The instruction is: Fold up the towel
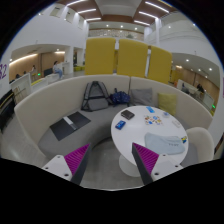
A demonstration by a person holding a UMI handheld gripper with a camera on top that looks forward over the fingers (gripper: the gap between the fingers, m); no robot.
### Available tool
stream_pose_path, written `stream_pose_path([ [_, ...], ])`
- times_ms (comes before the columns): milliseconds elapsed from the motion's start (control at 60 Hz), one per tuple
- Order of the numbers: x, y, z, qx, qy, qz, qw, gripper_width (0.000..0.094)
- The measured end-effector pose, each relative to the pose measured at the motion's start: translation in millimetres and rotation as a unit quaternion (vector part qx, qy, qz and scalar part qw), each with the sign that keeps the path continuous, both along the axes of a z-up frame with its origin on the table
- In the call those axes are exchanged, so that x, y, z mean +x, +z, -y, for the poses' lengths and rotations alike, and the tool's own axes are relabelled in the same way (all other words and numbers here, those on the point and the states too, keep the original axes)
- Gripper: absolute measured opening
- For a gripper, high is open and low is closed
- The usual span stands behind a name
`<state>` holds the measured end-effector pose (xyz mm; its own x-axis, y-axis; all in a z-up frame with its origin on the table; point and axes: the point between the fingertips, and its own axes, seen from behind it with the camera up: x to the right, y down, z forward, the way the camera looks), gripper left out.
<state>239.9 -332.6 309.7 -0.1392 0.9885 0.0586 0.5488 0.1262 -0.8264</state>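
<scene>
Hovering well short of its work, the gripper (112, 160) points toward a round white table (135, 152), fingers spread wide and holding nothing, magenta pads (76, 158) bare. The pale towel (168, 144) lies crumpled on the table's near side, just beyond the right finger, apparently awaiting folding. Small items share the tabletop; a dark backpack (95, 97) rests on the curved grey sofa (50, 115) behind.

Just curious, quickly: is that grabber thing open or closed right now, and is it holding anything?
Gripper: open, holding nothing; the towel lies on the white table beyond its fingers.
</scene>
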Motion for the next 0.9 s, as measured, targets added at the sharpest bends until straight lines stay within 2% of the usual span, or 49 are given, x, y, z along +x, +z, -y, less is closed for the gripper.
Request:
stream_pose_path([
  [83,-7,-3,-14,0.002,-0.021,0.001,1.0,0.0866],
  [167,-43,-32,-39,0.009,-0.05,0.003,0.999,0.0865],
  [283,-52,-48,-85,0.01,-0.094,0.012,0.995,0.0867],
  [483,-73,-80,-168,0.048,-0.14,0.013,0.989,0.0866],
  [700,-127,-139,-216,0.035,-0.147,0.013,0.988,0.0868],
  [800,-160,-179,-228,0.022,-0.138,0.018,0.99,0.0869],
  [900,-194,-218,-242,0.028,-0.126,0.021,0.991,0.0867],
])
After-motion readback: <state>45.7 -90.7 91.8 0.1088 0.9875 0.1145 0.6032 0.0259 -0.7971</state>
